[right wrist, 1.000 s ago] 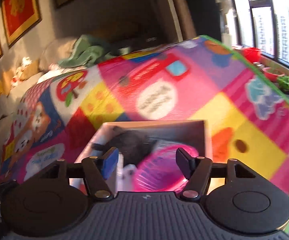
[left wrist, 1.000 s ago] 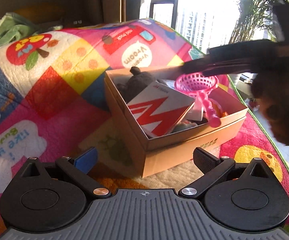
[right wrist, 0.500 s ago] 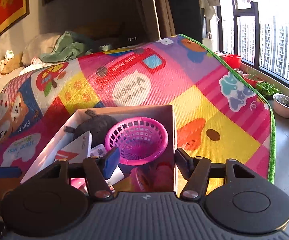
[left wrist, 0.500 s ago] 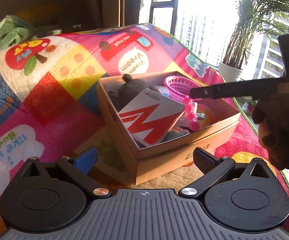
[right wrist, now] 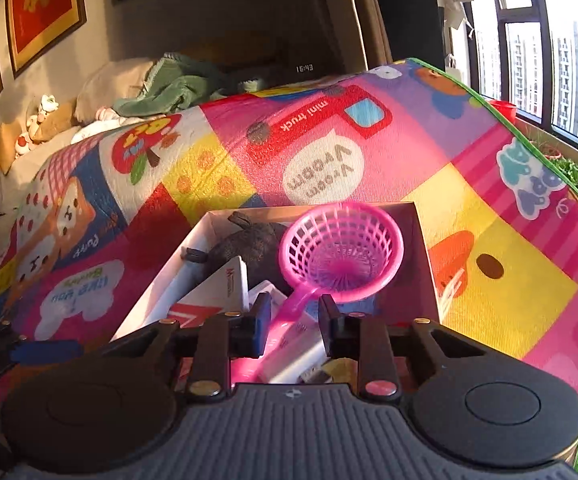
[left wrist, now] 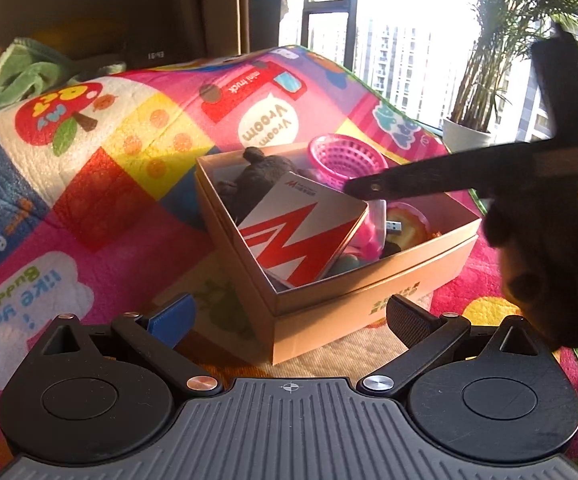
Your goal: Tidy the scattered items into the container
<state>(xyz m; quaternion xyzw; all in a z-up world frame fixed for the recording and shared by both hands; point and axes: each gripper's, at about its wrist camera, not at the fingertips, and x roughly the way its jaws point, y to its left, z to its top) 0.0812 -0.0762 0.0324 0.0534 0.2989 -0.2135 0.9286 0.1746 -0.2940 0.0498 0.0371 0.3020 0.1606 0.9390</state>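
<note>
1. Pink plastic is what catches the eye first: a toy strainer (right wrist: pixel 341 248) with a round mesh bowl and a long handle, tilted up over the cardboard box (left wrist: pixel 369 304).
2. The right hand-held gripper (right wrist: pixel 293 320) has its two fingers brought in close on either side of the strainer's handle; whether the pads actually press it I cannot tell.
3. The strainer's bowl hangs over the far part of the box, its handle running back between the fingers.
4. The left hand-held gripper (left wrist: pixel 289 316) sits low, just in front of the box's near corner, fingers spread wide with nothing between them.
5. Inside the box a white card carton with a big red M (left wrist: pixel 301 236) leans against the near wall, a dark plush toy (left wrist: pixel 261 180) sits behind it, and smaller bits lie at the bottom, too jumbled to name.
6. The box rests on a bright patchwork play mat (left wrist: pixel 109 168) printed with "Vroom Vroom" and a mini truck.
7. A potted palm (left wrist: pixel 489 80) stands by the sunlit window.
</note>
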